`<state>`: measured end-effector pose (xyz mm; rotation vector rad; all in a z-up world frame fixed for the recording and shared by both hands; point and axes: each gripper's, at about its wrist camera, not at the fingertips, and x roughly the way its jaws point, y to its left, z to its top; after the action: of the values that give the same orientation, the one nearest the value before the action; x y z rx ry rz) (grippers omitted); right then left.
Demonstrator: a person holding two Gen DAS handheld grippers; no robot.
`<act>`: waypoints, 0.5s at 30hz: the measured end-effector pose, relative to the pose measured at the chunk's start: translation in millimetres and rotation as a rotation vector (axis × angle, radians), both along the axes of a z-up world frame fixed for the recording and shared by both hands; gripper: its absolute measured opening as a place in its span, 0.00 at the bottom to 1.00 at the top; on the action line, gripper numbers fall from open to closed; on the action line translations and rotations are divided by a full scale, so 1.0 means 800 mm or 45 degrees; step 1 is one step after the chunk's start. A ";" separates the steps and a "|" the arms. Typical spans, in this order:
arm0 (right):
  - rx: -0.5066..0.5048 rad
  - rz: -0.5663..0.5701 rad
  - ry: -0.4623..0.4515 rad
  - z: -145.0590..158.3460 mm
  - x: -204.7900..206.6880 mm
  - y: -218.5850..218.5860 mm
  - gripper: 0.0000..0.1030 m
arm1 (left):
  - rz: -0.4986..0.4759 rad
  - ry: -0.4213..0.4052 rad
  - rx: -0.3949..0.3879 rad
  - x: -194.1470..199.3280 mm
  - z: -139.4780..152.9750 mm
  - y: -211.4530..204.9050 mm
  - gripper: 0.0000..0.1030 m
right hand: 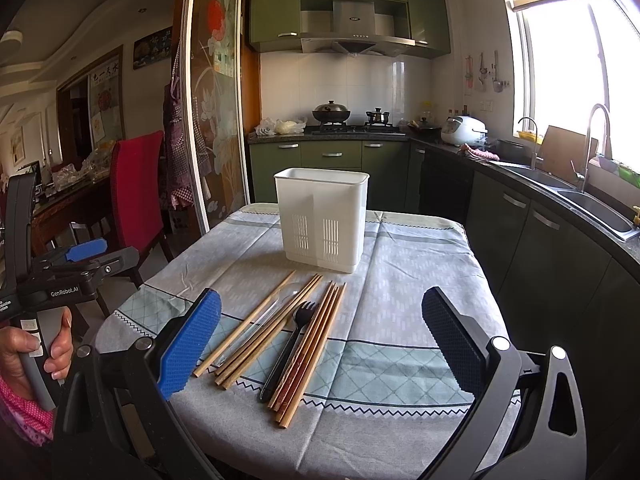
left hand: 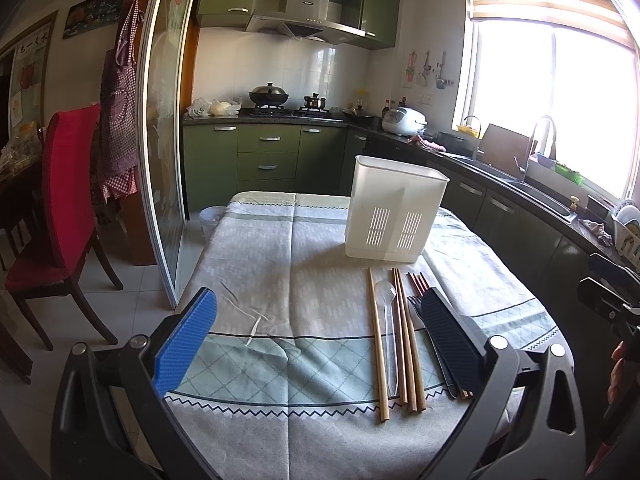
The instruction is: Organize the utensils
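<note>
A white slotted utensil holder (left hand: 394,210) (right hand: 322,218) stands upright on the cloth-covered table (left hand: 280,280) (right hand: 400,300). In front of it lie several wooden chopsticks (left hand: 406,340) (right hand: 312,354), a clear plastic spoon (left hand: 390,340) (right hand: 256,330) and a black plastic fork (left hand: 416,306) (right hand: 290,344), side by side. My left gripper (left hand: 320,344) is open above the table's near edge, its right finger over the fork. My right gripper (right hand: 320,344) is open too, hovering just in front of the utensils with nothing between its fingers. The left gripper (right hand: 86,250) also shows at the left of the right wrist view, held by a hand (right hand: 28,356).
A red chair (left hand: 60,208) (right hand: 136,200) stands left of the table beside a glass sliding door (left hand: 164,140). Green cabinets, a stove with pots (right hand: 332,114) and a sink counter (right hand: 580,196) run behind and to the right. A white bin (left hand: 210,220) sits on the floor.
</note>
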<state>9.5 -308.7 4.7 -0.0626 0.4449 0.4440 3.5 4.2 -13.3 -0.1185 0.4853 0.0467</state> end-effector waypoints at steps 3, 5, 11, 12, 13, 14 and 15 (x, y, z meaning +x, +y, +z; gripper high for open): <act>-0.001 0.000 0.002 0.000 0.000 0.001 0.96 | 0.002 0.003 -0.006 0.000 0.000 0.002 0.94; 0.000 0.001 0.000 0.000 -0.001 0.001 0.96 | 0.003 0.003 -0.006 -0.001 0.001 0.003 0.94; -0.007 0.002 0.010 -0.001 0.001 0.003 0.96 | 0.001 0.008 -0.007 -0.001 0.000 0.004 0.94; -0.009 0.003 0.017 -0.002 0.003 0.004 0.96 | -0.001 0.010 -0.007 -0.001 0.000 0.004 0.94; -0.010 0.003 0.023 -0.003 0.004 0.004 0.96 | -0.002 0.013 -0.008 -0.001 -0.001 0.004 0.94; -0.011 0.003 0.029 -0.004 0.006 0.004 0.96 | -0.004 0.016 -0.007 0.000 -0.001 0.004 0.94; -0.012 0.002 0.036 -0.004 0.008 0.003 0.96 | -0.005 0.019 -0.006 0.000 -0.002 0.003 0.94</act>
<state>15.8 -306.0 1.7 -0.0657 0.4751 0.4448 3.7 6.7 -14.6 -0.1217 0.5008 0.0428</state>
